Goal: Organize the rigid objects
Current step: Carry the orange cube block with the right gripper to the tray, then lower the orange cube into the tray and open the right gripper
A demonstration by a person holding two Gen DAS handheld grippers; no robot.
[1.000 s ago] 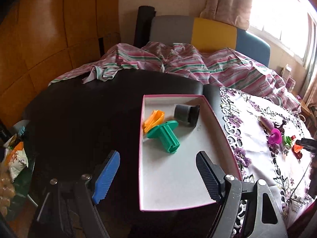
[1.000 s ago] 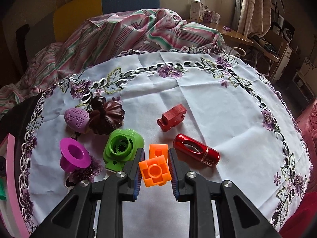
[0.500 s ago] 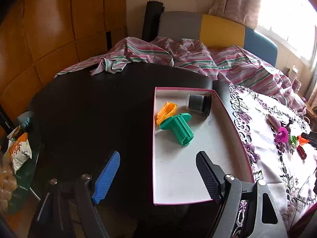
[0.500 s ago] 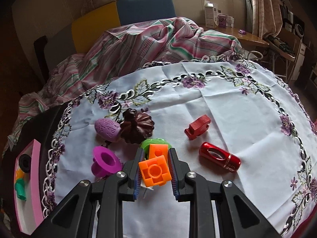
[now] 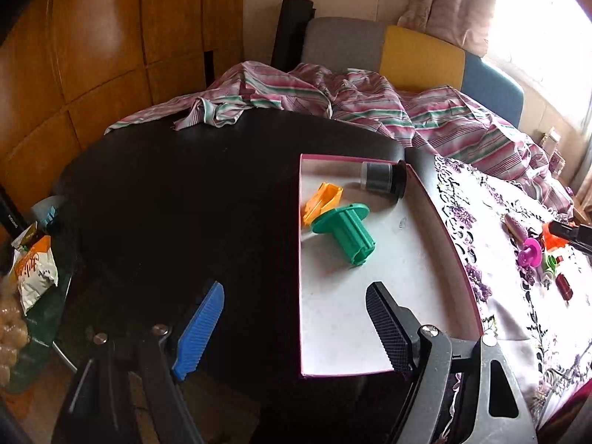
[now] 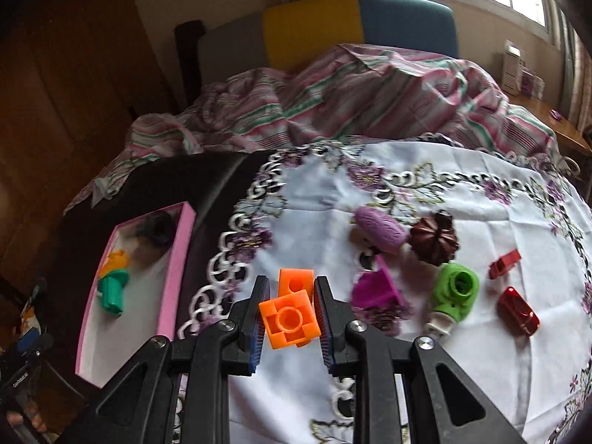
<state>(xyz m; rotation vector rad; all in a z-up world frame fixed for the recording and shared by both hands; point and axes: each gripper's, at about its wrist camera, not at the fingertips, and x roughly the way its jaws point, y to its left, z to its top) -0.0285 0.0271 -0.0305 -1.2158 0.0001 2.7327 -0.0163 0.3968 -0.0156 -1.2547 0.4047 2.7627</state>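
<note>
My right gripper (image 6: 290, 314) is shut on an orange block piece (image 6: 290, 318) and holds it above the white embroidered cloth (image 6: 425, 362), right of the pink-rimmed tray (image 6: 177, 259). The tray (image 5: 370, 372) holds a green flanged spool (image 5: 346, 231), a yellow piece (image 5: 322, 201) and a dark grey cylinder (image 5: 383, 181). My left gripper (image 5: 296, 329) is open and empty, low over the tray's near left corner. The right gripper with the orange piece also shows far right in the left wrist view (image 5: 555, 235).
On the cloth lie a purple egg shape (image 6: 381, 231), a brown fluted piece (image 6: 434, 236), a magenta flanged piece (image 6: 375, 290), a green round piece (image 6: 455, 290), and two red pieces (image 6: 516, 310) (image 6: 503, 264). A striped cloth (image 5: 333, 100) is heaped behind the black table (image 5: 185, 192).
My right gripper has lifted the orange piece and swung left toward the tray. The left gripper has drifted a little left, still open.
</note>
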